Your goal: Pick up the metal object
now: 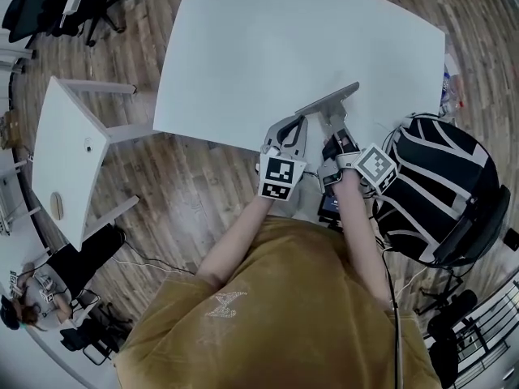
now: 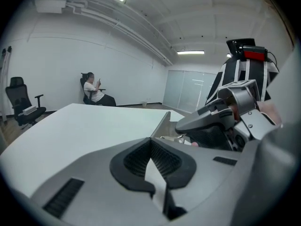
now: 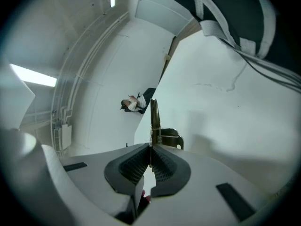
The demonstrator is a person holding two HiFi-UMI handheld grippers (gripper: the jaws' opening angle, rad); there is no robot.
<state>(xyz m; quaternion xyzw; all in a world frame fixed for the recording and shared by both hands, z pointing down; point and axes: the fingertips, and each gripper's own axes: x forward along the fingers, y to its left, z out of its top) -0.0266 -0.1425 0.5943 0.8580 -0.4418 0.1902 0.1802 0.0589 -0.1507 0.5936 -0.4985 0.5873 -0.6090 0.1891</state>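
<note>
- The table (image 1: 268, 39) is the biggest thing in front of you; both of your grippers are over its near edge, and its white top runs on well beyond their tips.
- A striped chair (image 1: 430, 185) stands just beside your right gripper, on its outer side, off the table.
- A smaller side table (image 1: 69, 152) stands well off to the outside of your left gripper.
- Your left gripper (image 2: 151, 142) has its jaws closed; the pads meet at their tips on the near end of the metal object, seen edge-on there.
- Your right gripper (image 3: 150, 154) is also clamped on the metal object. The pads press together on a thin edge, which rises straight out from between them.
- The two grippers sit side by side and close together, the right one just ahead of the left one's tips.
- The metal object (image 1: 336, 97) is a thin, flat grey strip. It is held by both grippers and points away from you over the table. I cannot tell whether its far end touches the top.
- A small bracket (image 3: 170, 138) with a hole juts from the strip just past your right jaws.
</note>
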